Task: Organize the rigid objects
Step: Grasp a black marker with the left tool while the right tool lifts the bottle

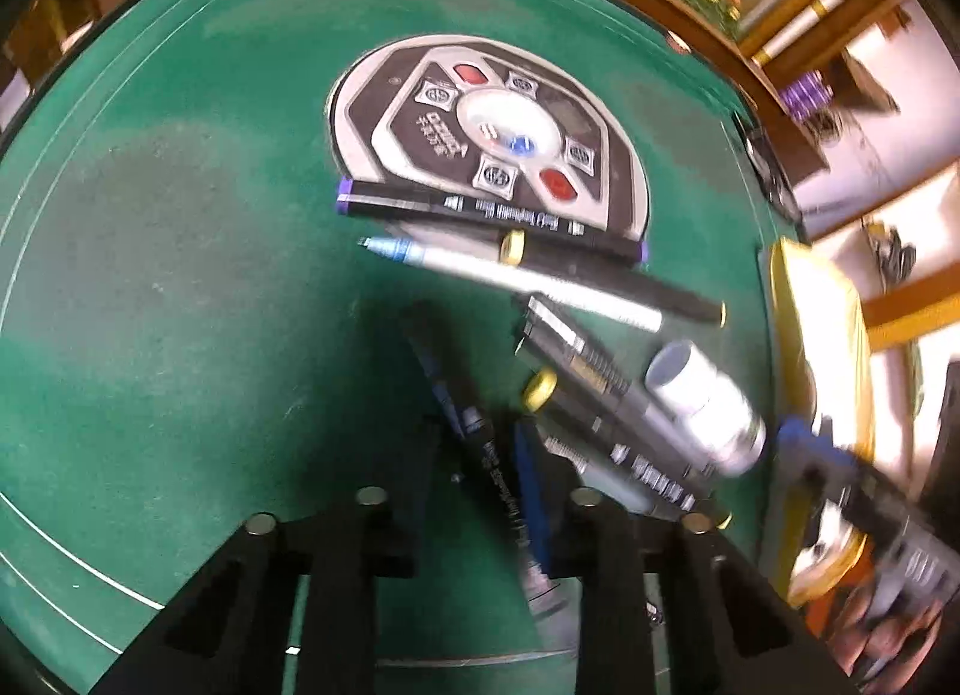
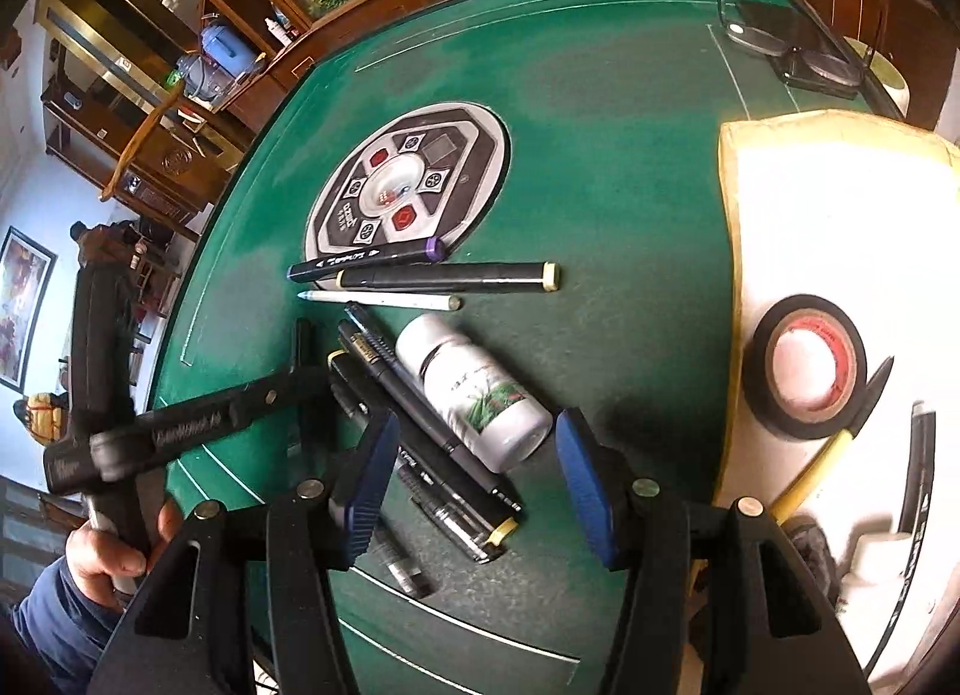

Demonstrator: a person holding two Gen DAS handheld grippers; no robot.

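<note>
The wide-open, empty right tongs [image 2: 474,476] straddle the white plastic bottle [image 2: 474,392], its long axis pointing away toward the green desk's [image 2: 600,155] far edge; the left tongs' [image 1: 480,455] grip is unclear.

The right tongs [image 2: 474,485] hang open above a white bottle [image 2: 474,395] and black pens [image 2: 432,431] on the green worktop [image 2: 600,185]. A tape roll [image 2: 807,365] lies on a white tray [image 2: 840,203].

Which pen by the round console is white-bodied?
The white pen, nearest of the three parallel ones; the purple-capped marker and cream-capped marker behind it are black.
</note>
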